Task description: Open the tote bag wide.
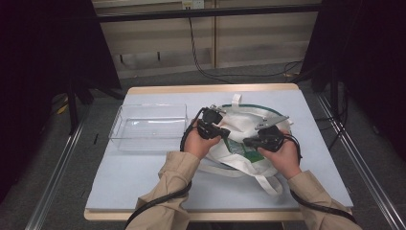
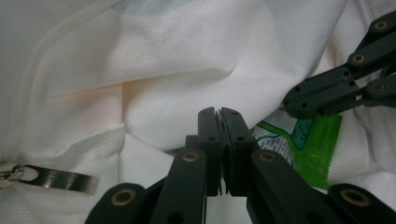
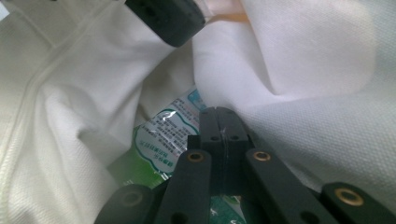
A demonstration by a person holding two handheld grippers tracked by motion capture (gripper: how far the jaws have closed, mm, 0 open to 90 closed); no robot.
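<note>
In white bag (image 1: 242, 125): green packet (image 1: 239, 147) btwn both closed tools.

The bag (image 1: 239, 125) is noted as white, with a dark green edge along its far rim. The packet (image 2: 308, 144) inside it is recorded as bright green with white panels carrying fine print. Both tools, left (image 1: 218, 130) and right (image 1: 253, 142), are black with brass-coloured rivets. The zip pull (image 2: 51, 179) is silver. The tray (image 1: 149, 125) is clear. The worktop (image 1: 143, 177) is pale blue-grey with a light wood border. The sleeves (image 1: 167, 191) are beige.
</note>
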